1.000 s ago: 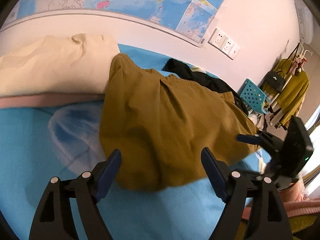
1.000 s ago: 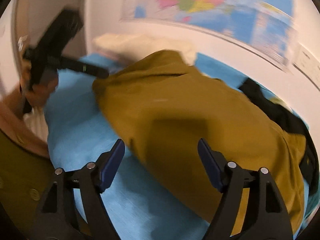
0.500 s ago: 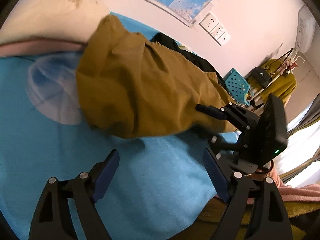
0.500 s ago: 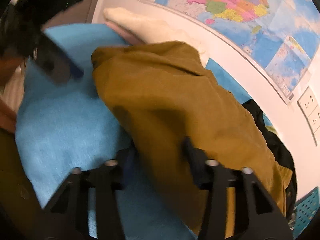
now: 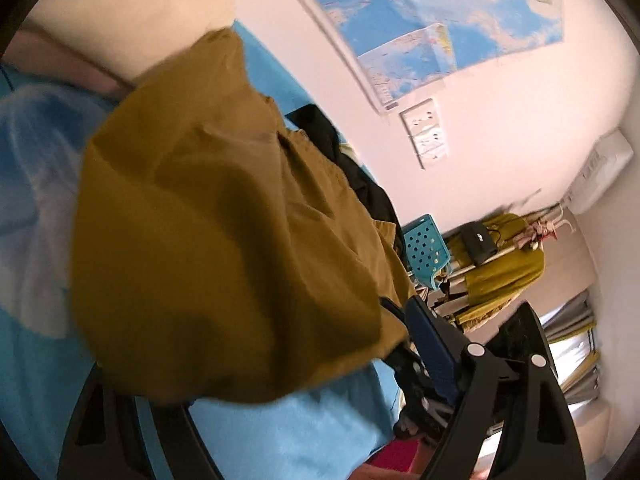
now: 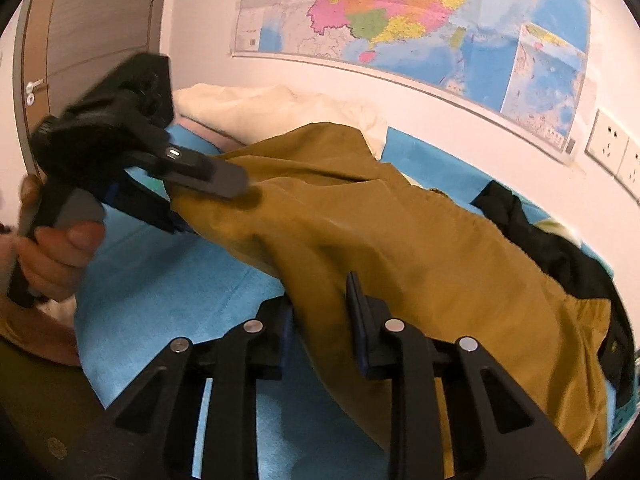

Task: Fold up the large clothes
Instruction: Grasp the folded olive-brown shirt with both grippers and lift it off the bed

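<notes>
A large mustard garment lies crumpled on the blue bedsheet. My right gripper has a bunched fold of the garment's near edge between its jaws; they are closing and the pads press the cloth. My left gripper, held in a hand, stands open around the garment's left corner, one finger above the cloth and one below. In the left wrist view the garment fills the middle and hides the left gripper's left finger. Its right finger shows.
A cream quilt lies by the wall under a map. A black garment lies beyond the mustard one. Wall sockets, a door, a teal chair and a rack with yellow clothes surround the bed.
My right gripper's jaws went from wide open to closed on the garment's near edge. My left gripper rolled and moved in, so its jaws now straddle the garment's corner.
</notes>
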`<state>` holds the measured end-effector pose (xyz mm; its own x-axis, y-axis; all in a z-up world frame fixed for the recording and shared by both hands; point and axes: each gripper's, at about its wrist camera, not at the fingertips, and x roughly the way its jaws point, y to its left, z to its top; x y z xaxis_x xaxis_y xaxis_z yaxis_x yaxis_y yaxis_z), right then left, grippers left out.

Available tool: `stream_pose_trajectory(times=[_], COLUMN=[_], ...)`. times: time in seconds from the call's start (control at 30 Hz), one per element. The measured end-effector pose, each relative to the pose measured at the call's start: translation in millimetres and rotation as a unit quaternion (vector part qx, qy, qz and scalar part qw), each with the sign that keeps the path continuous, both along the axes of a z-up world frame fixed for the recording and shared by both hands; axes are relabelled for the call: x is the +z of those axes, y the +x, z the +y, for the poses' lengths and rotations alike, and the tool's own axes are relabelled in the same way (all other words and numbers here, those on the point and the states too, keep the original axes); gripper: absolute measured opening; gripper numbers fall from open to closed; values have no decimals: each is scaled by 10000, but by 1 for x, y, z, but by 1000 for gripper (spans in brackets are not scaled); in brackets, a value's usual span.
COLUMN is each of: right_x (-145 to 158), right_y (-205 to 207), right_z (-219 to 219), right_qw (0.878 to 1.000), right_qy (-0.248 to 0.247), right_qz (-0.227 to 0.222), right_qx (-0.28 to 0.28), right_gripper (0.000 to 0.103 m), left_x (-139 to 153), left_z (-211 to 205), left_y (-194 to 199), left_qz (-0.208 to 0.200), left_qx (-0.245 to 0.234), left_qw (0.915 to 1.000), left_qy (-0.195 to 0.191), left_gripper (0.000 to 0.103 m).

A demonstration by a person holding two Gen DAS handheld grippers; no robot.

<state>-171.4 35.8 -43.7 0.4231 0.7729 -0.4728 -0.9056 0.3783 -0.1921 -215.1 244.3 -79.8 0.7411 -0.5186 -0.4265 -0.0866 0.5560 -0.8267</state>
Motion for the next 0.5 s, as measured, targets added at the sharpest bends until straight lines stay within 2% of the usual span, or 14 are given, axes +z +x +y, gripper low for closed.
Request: stream_pose_trajectory(times=[0.13, 0.27, 0.33, 0.4, 0.43, 0.5], right_x=[-2, -1, 0, -2, -6, -15], right_y=[-1, 3, 8, 16, 20, 27], right_z=[0, -13, -33, -63, -79, -110], right_qw=[10000, 9983, 9926, 9799, 9706, 9525], right_qy=[11, 213, 458, 836, 994, 1231], right_qz=[63, 544, 1103, 1795, 2178, 2781], right_qx=[-9, 61, 195, 244, 265, 170], right_gripper=[24, 32, 46, 58, 62, 64], left_x=[-8, -6, -7, -8, -7, -7], left_z=[-1, -7, -5, -4, -5, -6], left_y=[23, 39, 40, 41, 40, 38], left_qz=[175, 272, 317, 450, 507, 519], left_qx=[-13, 60, 63, 78, 87, 71], left_qw=[9998, 9990, 9986, 9973, 9960, 9944], left_qy=[-28, 358, 418, 572, 726, 915], left_gripper=[82, 78, 75, 61, 58, 53])
